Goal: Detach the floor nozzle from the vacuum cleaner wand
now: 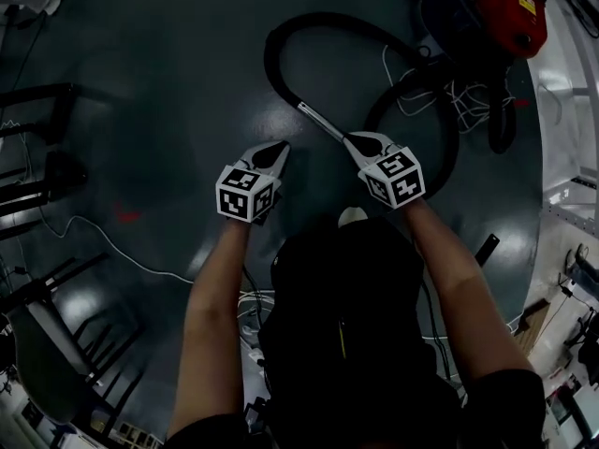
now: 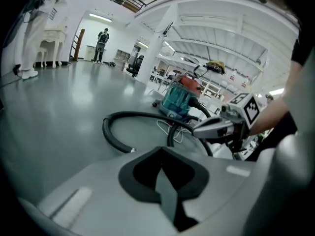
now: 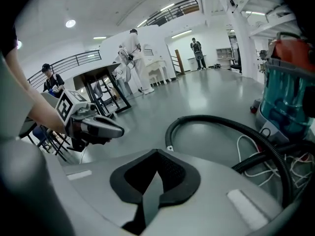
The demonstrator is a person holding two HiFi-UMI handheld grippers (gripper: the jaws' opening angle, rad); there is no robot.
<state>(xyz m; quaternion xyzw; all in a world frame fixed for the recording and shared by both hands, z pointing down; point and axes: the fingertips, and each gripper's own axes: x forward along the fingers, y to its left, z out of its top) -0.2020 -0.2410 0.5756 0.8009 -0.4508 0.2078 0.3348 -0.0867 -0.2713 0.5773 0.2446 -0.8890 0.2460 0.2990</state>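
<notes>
A black hose (image 1: 281, 45) loops over the dark floor from the red and teal vacuum canister (image 1: 505, 12) at the top right. It ends in a short shiny wand (image 1: 320, 123). I see no floor nozzle in any view. My left gripper (image 1: 278, 148) hangs shut and empty just left of the wand's near end. My right gripper (image 1: 358, 140) is shut and empty too, with its tip right beside that end. In the left gripper view the hose (image 2: 113, 132), the canister (image 2: 179, 100) and the right gripper (image 2: 216, 128) lie ahead. From the right gripper view I see the hose (image 3: 221, 124) and the left gripper (image 3: 98, 127).
Black stands (image 1: 37, 110) and a thin white cable (image 1: 103, 241) lie at the left of the floor. A white cord (image 1: 412, 101) is tangled beside the canister. Benches and clutter line the right edge (image 1: 571, 195). People (image 3: 130, 58) stand by a table far off.
</notes>
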